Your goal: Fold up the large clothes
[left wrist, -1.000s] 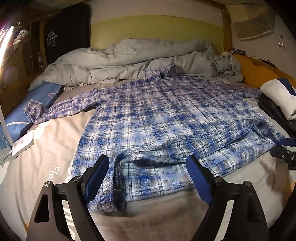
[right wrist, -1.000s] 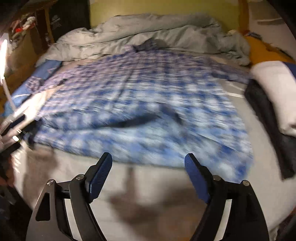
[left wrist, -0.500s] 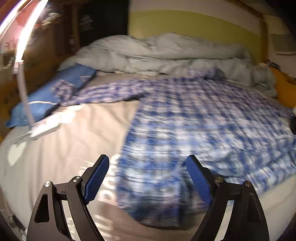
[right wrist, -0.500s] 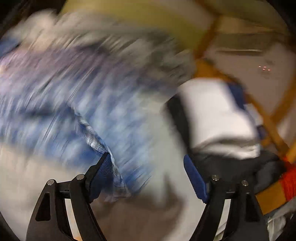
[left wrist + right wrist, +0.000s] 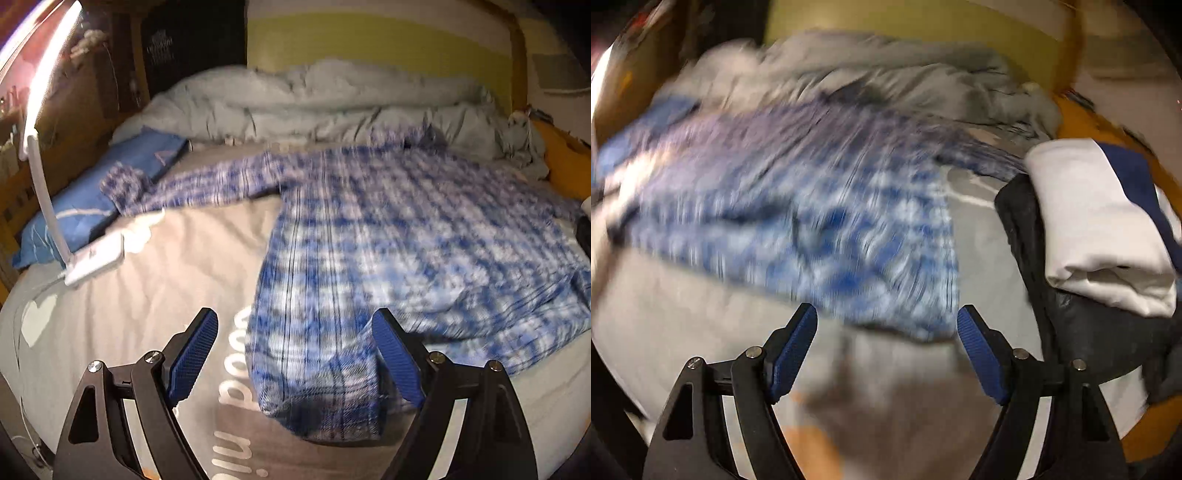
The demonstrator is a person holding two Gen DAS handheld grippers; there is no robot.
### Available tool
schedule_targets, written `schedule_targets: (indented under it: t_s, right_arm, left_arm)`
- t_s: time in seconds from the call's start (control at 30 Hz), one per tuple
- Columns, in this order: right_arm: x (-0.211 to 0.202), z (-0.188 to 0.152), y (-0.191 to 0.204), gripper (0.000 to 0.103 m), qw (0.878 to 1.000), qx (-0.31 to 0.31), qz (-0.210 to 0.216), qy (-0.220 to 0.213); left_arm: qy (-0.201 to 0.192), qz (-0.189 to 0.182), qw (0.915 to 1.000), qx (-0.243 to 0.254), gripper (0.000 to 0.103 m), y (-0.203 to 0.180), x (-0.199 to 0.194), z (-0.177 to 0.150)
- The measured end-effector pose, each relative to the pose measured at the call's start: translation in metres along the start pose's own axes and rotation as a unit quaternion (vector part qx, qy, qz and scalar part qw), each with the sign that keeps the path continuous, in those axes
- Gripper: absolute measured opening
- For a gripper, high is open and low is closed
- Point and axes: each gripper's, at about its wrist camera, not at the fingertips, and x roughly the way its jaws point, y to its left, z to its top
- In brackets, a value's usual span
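A blue and white plaid shirt lies spread flat on the grey bed sheet, one sleeve stretched to the left and its collar toward the duvet. My left gripper stands open over the shirt's near left hem corner, its pads apart from the cloth. In the right wrist view the same shirt appears blurred. My right gripper is open just in front of the shirt's near right hem corner, nothing between its fingers.
A crumpled grey duvet lies along the headboard. A blue pillow and a white lamp base sit at the left. Folded white and dark clothes are stacked at the right bed edge.
The left view swung left, from the middle of the hem to the shirt's left corner. The right view swung right toward the clothes stack, then partly back. Both grippers stayed open.
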Motion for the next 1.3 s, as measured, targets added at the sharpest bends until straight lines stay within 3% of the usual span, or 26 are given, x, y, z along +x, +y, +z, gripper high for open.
schedule_targets:
  t_s: [0.1, 0.17, 0.23, 0.27, 0.4, 0.5, 0.6, 0.67, 0.73, 0.87, 1.0, 1.1, 1.17, 1.23, 1.3]
  right_arm:
    - [0.011, -0.006, 0.002, 0.076, 0.999, -0.022, -0.016, 0.037]
    - [0.024, 0.000, -0.006, 0.057, 0.998, -0.007, -0.031, 0.059]
    - [0.030, 0.009, -0.021, 0.021, 0.997, 0.022, -0.045, 0.052]
    - [0.030, 0.015, -0.034, 0.015, 0.997, 0.056, -0.045, 0.041]
    - [0.031, 0.033, -0.072, 0.009, 0.986, 0.160, -0.033, -0.014]
    - [0.053, 0.041, -0.088, 0.008, 0.983, 0.169, -0.067, 0.020]
    - [0.067, 0.034, -0.098, 0.009, 0.976, 0.204, -0.049, 0.058]
    - [0.054, 0.027, -0.101, 0.018, 0.973, 0.227, -0.022, 0.036]
    - [0.035, 0.024, -0.099, 0.035, 0.973, 0.231, -0.013, 0.004]
    - [0.013, 0.018, -0.081, 0.040, 0.975, 0.221, -0.001, -0.027]
    - [0.027, 0.018, -0.054, 0.042, 0.983, 0.182, 0.013, 0.005]
    - [0.035, 0.020, -0.042, 0.054, 0.989, 0.146, -0.015, 0.018]
    - [0.045, 0.018, -0.040, 0.054, 0.990, 0.135, -0.030, 0.033]
    - [0.055, 0.014, -0.040, 0.054, 0.990, 0.128, -0.040, 0.053]
    - [0.060, 0.012, -0.042, 0.054, 0.989, 0.125, -0.046, 0.063]
  left_arm:
    - [0.006, -0.001, 0.9999, -0.012, 0.087, 0.004, 0.004, -0.002]
    - [0.000, 0.000, 0.9998, -0.020, 0.087, 0.007, 0.002, -0.002]
    - [-0.011, 0.003, 0.9994, -0.032, 0.087, 0.012, -0.002, 0.001]
    - [-0.016, 0.004, 0.9991, -0.038, 0.087, 0.014, -0.005, 0.001]
    - [-0.023, 0.003, 0.9985, -0.050, 0.087, 0.019, -0.006, 0.003]
    - [-0.012, -0.002, 0.9991, -0.041, 0.087, 0.017, -0.002, 0.003]
    - [0.004, -0.016, 0.9997, -0.020, 0.087, 0.011, 0.000, 0.000]
    - [0.026, -0.040, 0.9989, 0.003, 0.087, 0.006, 0.002, -0.004]
    - [0.048, -0.063, 0.9966, 0.023, 0.087, 0.001, 0.002, -0.011]
    - [0.053, -0.077, 0.9943, 0.051, 0.087, -0.010, -0.002, -0.030]
    - [0.062, -0.044, 0.9941, 0.077, 0.087, -0.019, 0.005, -0.037]
    - [0.068, -0.053, 0.9935, 0.074, 0.087, -0.016, 0.004, -0.038]
    - [0.068, -0.058, 0.9934, 0.071, 0.087, -0.014, -0.001, -0.042]
    - [0.058, -0.035, 0.9953, 0.068, 0.087, -0.011, -0.011, -0.050]
    - [0.044, -0.046, 0.9956, 0.068, 0.087, -0.009, -0.023, -0.059]
